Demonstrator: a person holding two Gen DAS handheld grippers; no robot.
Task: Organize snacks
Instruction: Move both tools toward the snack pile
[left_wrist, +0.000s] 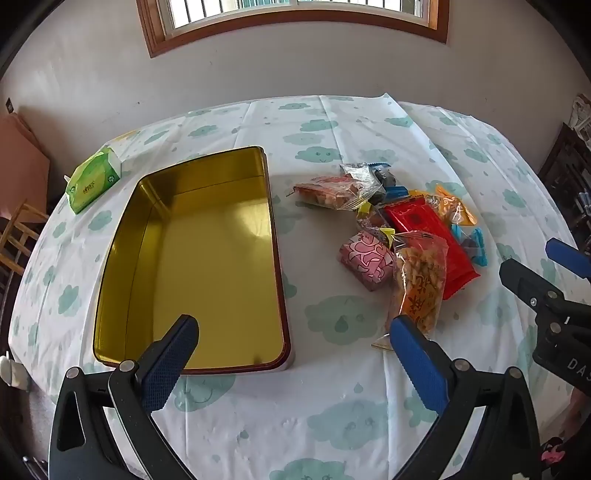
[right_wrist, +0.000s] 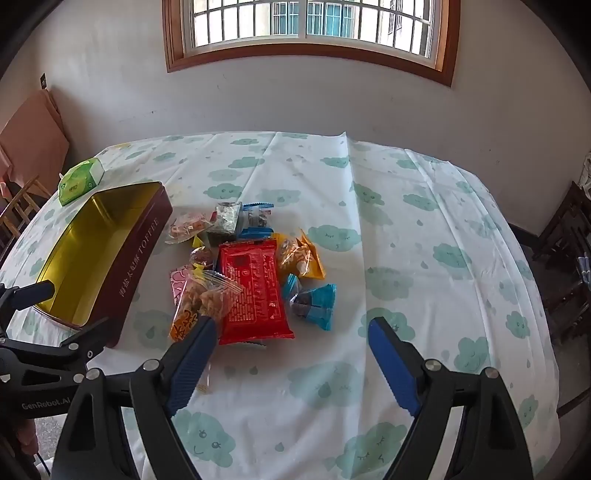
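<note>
An open tin (left_wrist: 207, 258) with a gold inside and dark red walls lies on the table; it also shows in the right wrist view (right_wrist: 85, 258). Nothing is in it. A pile of wrapped snacks lies to its right: a red packet (left_wrist: 428, 240) (right_wrist: 255, 291), a pink patterned sweet (left_wrist: 367, 260), a clear bag of orange snacks (left_wrist: 419, 284) (right_wrist: 201, 301), blue-wrapped sweets (right_wrist: 314, 301) and others. My left gripper (left_wrist: 293, 325) is open and empty above the tin's near right corner. My right gripper (right_wrist: 291, 325) is open and empty just short of the pile.
A green tissue pack (left_wrist: 94, 179) (right_wrist: 79, 181) lies at the table's far left. The table (right_wrist: 406, 229) has a white cloth with teal clouds. A wall with a window stands behind. A wooden chair (left_wrist: 18, 236) is at the left, dark furniture (right_wrist: 569, 251) at the right.
</note>
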